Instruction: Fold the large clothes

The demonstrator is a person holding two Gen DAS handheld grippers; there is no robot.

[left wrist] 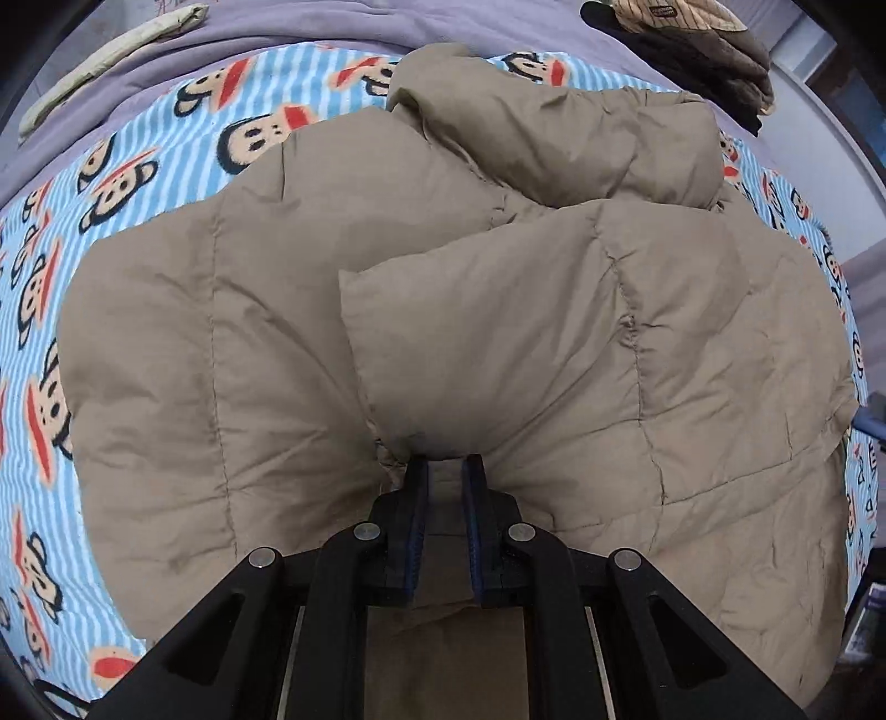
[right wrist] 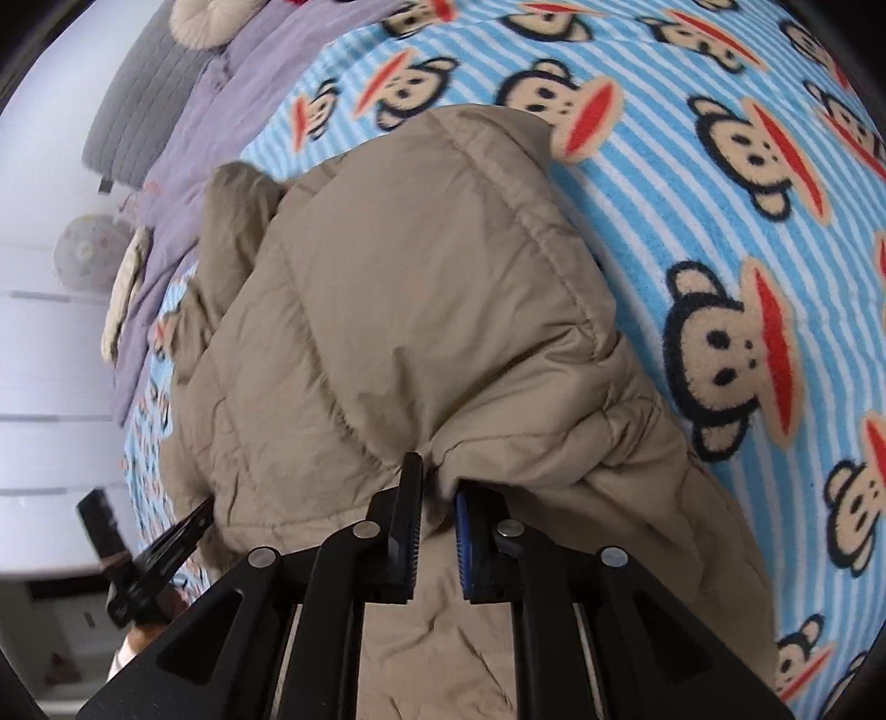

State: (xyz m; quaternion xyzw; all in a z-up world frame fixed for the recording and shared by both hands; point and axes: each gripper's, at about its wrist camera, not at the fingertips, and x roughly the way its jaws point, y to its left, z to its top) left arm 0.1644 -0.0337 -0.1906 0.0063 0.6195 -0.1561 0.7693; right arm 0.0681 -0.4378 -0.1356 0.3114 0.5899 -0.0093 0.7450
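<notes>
A tan quilted puffer jacket (left wrist: 498, 332) lies on a blue striped monkey-print blanket (left wrist: 138, 183). One sleeve is folded across its body. My left gripper (left wrist: 443, 465) points steeply down and is shut on a fold of the jacket at the near edge, with cloth pinched between its blue pads. In the right wrist view the same jacket (right wrist: 415, 277) bulges up in front of my right gripper (right wrist: 437, 487). Its jaws stand apart over a jacket fold, and the pads do not press on the cloth.
The monkey-print blanket (right wrist: 720, 221) spreads wide to the right of the jacket. Beyond it lies a purple sheet (left wrist: 332, 22) with a rolled beige cloth (left wrist: 111, 61) and a pile of dark clothes (left wrist: 692, 50). A grey pillow (right wrist: 144, 99) and a white wall (right wrist: 44, 360) sit at the left.
</notes>
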